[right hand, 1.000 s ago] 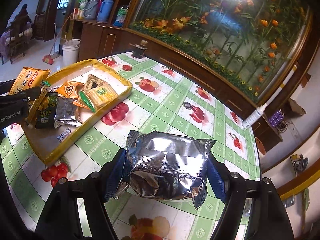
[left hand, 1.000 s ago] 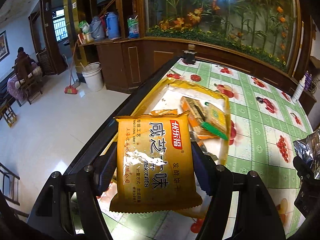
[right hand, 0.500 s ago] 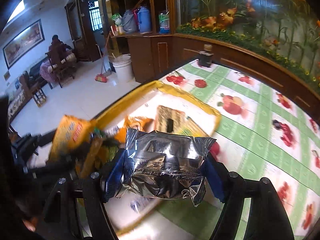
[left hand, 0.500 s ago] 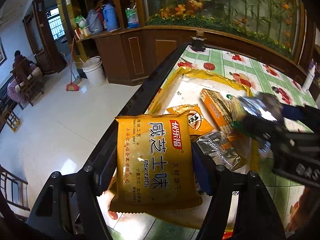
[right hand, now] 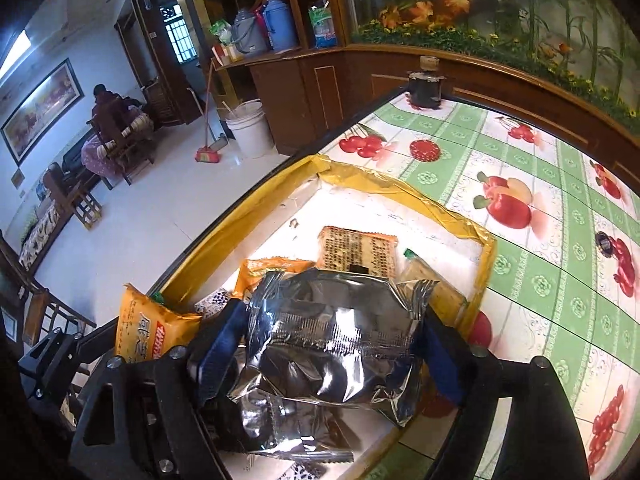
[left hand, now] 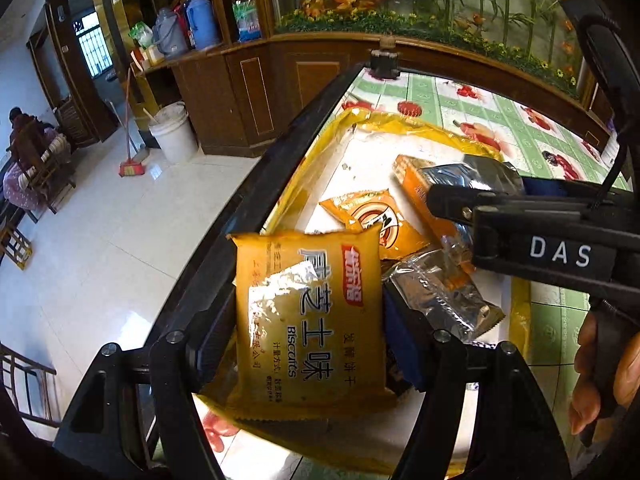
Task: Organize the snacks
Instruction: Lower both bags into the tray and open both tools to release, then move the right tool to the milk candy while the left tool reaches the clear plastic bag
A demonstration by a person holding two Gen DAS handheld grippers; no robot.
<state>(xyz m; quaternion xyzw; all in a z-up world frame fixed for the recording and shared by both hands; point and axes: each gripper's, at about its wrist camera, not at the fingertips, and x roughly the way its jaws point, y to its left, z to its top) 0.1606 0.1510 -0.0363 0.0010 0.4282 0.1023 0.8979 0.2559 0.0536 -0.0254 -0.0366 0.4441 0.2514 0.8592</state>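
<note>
Both grippers moved over tray (right hand: 440, 210) since 1 s ago: left gripper (left hand: 308, 316) clamped on biscuit pack (left hand: 308, 320), right gripper (right hand: 332, 344) clamped on foil pack (right hand: 332, 336).

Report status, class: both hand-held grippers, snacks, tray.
Left hand-held gripper shut on yellow biscuit pack. Right hand-held gripper shut on silver packet. Both over yellow tray, already crowded with snacks.

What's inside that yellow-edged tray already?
Inside the tray: a tan cracker pack, a small orange packet, and a loose silver wrapper. The silver bag and biscuit pack, each held in a gripper, cover much of the floor, so more may lie underneath.
</note>
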